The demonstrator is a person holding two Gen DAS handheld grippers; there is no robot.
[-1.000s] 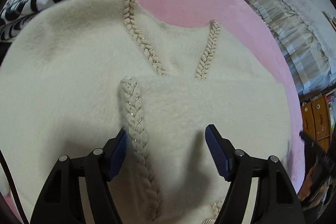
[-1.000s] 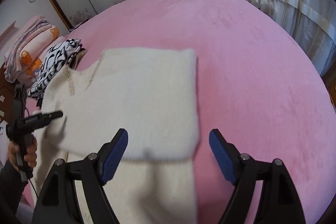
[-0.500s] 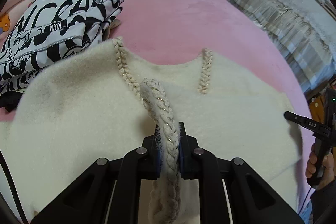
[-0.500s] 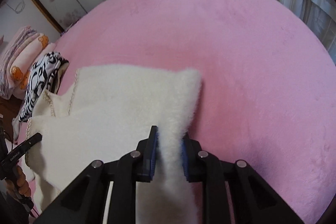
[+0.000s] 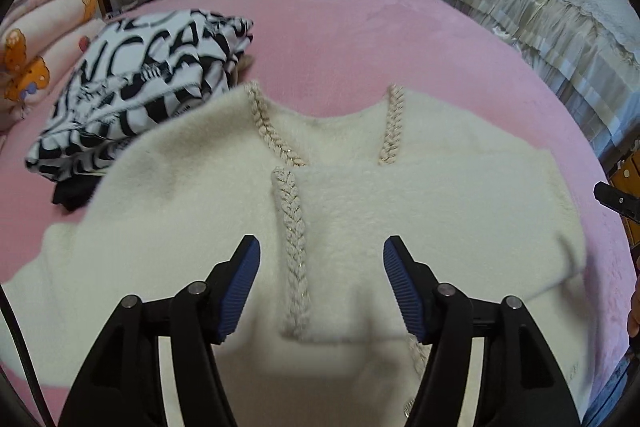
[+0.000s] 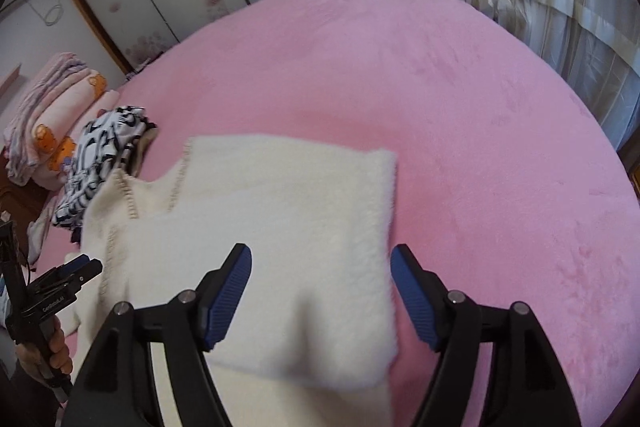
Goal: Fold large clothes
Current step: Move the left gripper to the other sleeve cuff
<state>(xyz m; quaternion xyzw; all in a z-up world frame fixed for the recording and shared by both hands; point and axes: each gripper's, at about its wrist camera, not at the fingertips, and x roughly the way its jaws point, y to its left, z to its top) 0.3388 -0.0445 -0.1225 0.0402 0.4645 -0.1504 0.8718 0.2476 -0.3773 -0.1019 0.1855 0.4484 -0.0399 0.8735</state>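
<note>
Fuzzy cream cardigan (image 5: 420,211), braided trim (image 5: 294,247), lies folded on plush pink bedspread (image 6: 460,99)

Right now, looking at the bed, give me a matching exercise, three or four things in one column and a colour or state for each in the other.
Things:
1. cream sweater
2. printed garment
3. bedspread
4. left gripper

Descriptions:
A. pink
B. black and white, folded in a pile
C. open, holding nothing
D. fluffy, with braided trim

Pairs: 1-D, 2-B, 3-A, 4-C
</note>
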